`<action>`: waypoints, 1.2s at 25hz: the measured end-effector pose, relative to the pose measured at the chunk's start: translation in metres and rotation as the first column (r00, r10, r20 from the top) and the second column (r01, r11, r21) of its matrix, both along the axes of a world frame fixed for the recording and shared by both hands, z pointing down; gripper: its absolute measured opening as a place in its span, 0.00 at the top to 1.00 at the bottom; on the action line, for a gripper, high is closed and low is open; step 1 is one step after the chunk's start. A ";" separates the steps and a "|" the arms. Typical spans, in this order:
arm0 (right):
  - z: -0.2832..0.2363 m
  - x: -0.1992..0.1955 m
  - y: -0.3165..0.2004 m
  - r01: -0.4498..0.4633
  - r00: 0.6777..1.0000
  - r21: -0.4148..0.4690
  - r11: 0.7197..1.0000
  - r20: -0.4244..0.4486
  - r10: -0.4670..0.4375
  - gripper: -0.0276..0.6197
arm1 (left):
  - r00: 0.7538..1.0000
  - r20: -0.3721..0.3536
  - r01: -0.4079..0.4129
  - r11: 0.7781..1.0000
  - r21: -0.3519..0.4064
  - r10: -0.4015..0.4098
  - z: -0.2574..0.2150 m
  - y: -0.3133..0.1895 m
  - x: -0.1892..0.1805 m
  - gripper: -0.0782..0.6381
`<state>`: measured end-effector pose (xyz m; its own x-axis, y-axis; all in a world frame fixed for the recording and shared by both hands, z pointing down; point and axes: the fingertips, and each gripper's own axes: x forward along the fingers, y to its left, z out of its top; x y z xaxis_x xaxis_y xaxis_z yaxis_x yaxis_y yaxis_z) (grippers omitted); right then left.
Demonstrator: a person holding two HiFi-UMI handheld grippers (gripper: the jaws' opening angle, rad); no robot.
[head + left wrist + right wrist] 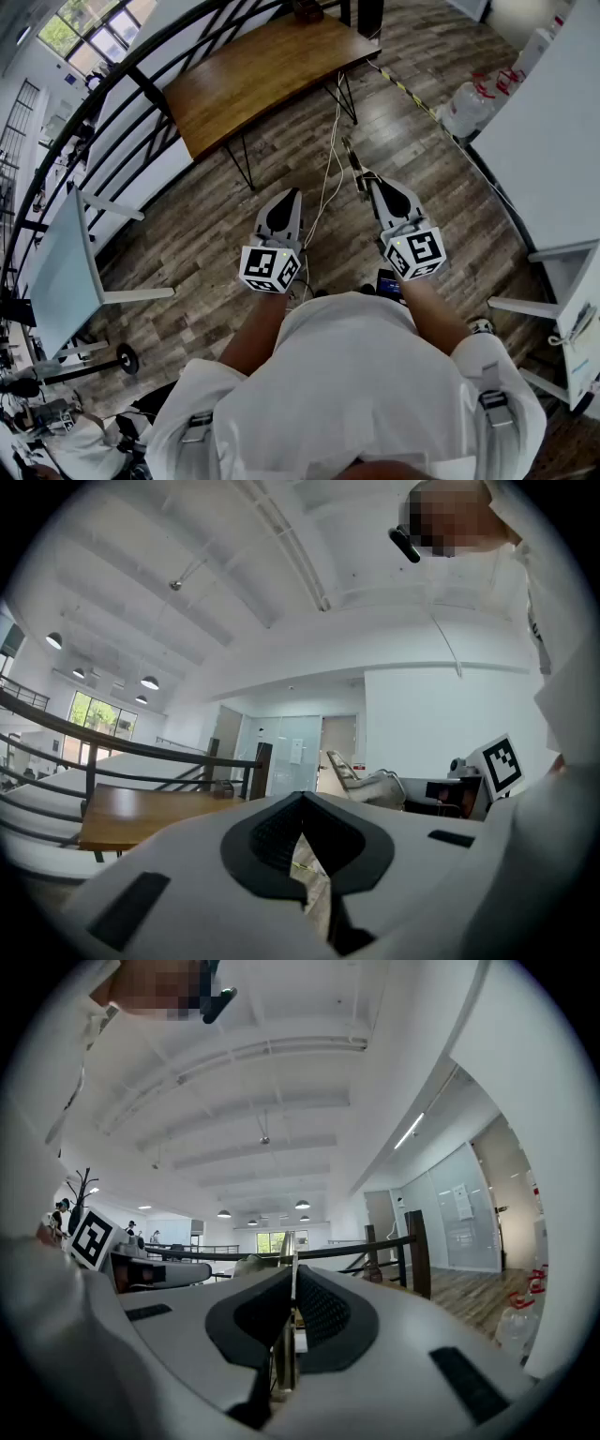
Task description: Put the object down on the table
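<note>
My right gripper (367, 178) is shut on a thin metal utensil (352, 157) whose end sticks out past the fingertips, over the wooden floor. In the right gripper view the utensil (289, 1258) shows edge-on, clamped upright between the two dark pads. My left gripper (293, 193) hangs beside it, shut, with nothing between its fingers; the left gripper view shows its tips (302, 801) meeting. The brown wooden table (262, 66) stands further ahead, beyond both grippers, and appears at the left of the left gripper view as well (141, 813).
A black railing (141, 89) runs along the left of the wooden table. A pale table (58, 272) stands at the left and a white one (553, 122) at the right. Water bottles (466, 105) sit on the floor. A cable (330, 169) trails across the floor under the grippers.
</note>
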<state>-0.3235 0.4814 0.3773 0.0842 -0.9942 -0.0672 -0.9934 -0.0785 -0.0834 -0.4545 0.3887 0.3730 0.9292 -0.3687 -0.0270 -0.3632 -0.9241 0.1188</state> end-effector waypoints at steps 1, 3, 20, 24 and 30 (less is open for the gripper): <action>0.000 -0.001 0.003 -0.001 1.000 -0.005 1.000 -0.002 0.001 0.92 | 1.000 0.000 0.007 1.000 -0.005 -0.007 0.000 0.003 -0.003 0.87; 0.001 0.000 0.009 -0.008 1.000 -0.016 1.000 -0.004 0.008 0.92 | 1.000 0.001 0.021 1.000 -0.007 -0.021 0.000 0.006 -0.008 0.87; 0.017 0.047 0.059 -0.068 0.997 -0.038 0.997 0.041 0.070 0.92 | 0.985 0.031 0.169 0.986 -0.001 -0.169 0.010 0.012 -0.019 0.87; 0.019 0.057 0.073 -0.059 0.997 -0.032 0.998 0.057 0.061 0.92 | 0.984 0.032 0.176 0.984 -0.005 -0.176 0.012 0.027 -0.012 0.87; 0.022 0.078 0.094 -0.035 0.997 -0.001 0.999 0.074 0.035 0.92 | 0.988 0.022 0.150 0.989 -0.001 -0.150 0.014 0.051 0.012 0.87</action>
